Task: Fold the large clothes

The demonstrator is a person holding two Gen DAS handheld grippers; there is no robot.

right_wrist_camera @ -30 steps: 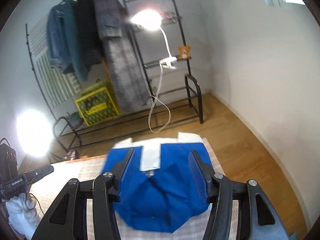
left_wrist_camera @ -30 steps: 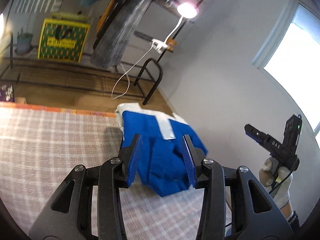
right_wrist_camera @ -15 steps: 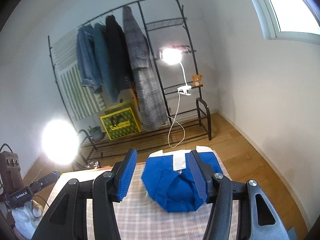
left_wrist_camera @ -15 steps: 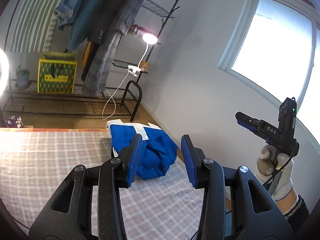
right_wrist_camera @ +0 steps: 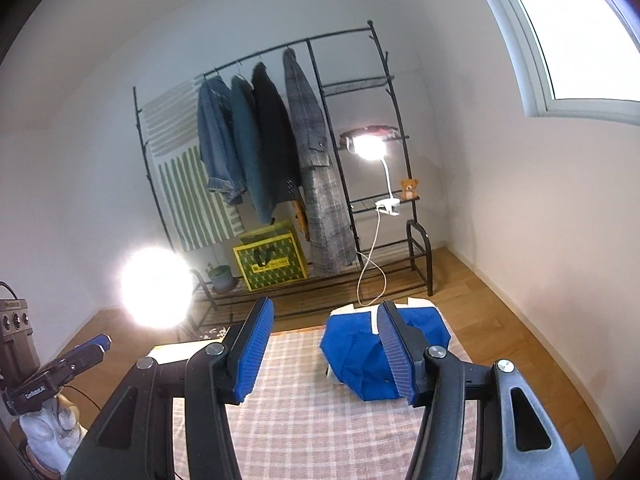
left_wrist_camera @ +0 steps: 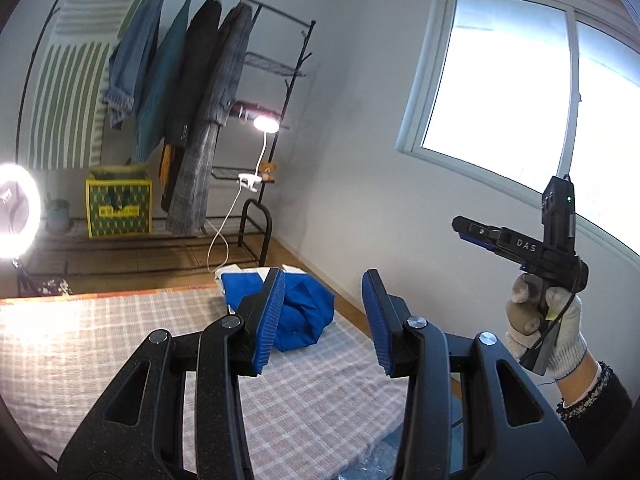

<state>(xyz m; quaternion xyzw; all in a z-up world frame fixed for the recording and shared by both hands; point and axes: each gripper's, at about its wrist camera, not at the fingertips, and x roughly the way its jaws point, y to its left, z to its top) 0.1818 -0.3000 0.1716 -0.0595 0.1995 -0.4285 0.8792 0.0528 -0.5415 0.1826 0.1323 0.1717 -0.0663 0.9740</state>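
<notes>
A folded blue garment with white trim [left_wrist_camera: 302,312] [right_wrist_camera: 360,348] lies at the far right end of the checked cloth covering the table [left_wrist_camera: 120,344] [right_wrist_camera: 304,400]. My left gripper [left_wrist_camera: 322,324] is raised well back from it, jaws apart, nothing between the blue pads. My right gripper [right_wrist_camera: 324,350] is also lifted and open, empty, with the garment seen far behind its right finger. A gloved hand holds the right gripper [left_wrist_camera: 472,232] at the right of the left wrist view; the left gripper [right_wrist_camera: 96,344] shows at the lower left of the right wrist view.
A black clothes rack [right_wrist_camera: 260,140] with several hanging jackets stands against the far wall, with a yellow box [right_wrist_camera: 272,256], a clip lamp [right_wrist_camera: 370,148] and a teddy bear [right_wrist_camera: 409,189]. A bright ring light [left_wrist_camera: 16,216] stands left. A window [left_wrist_camera: 540,112] is on the right wall.
Both grippers have pulled back and risen away from the blue garment, which now looks small and far off on the cloth. Their jaw widths stayed the same.
</notes>
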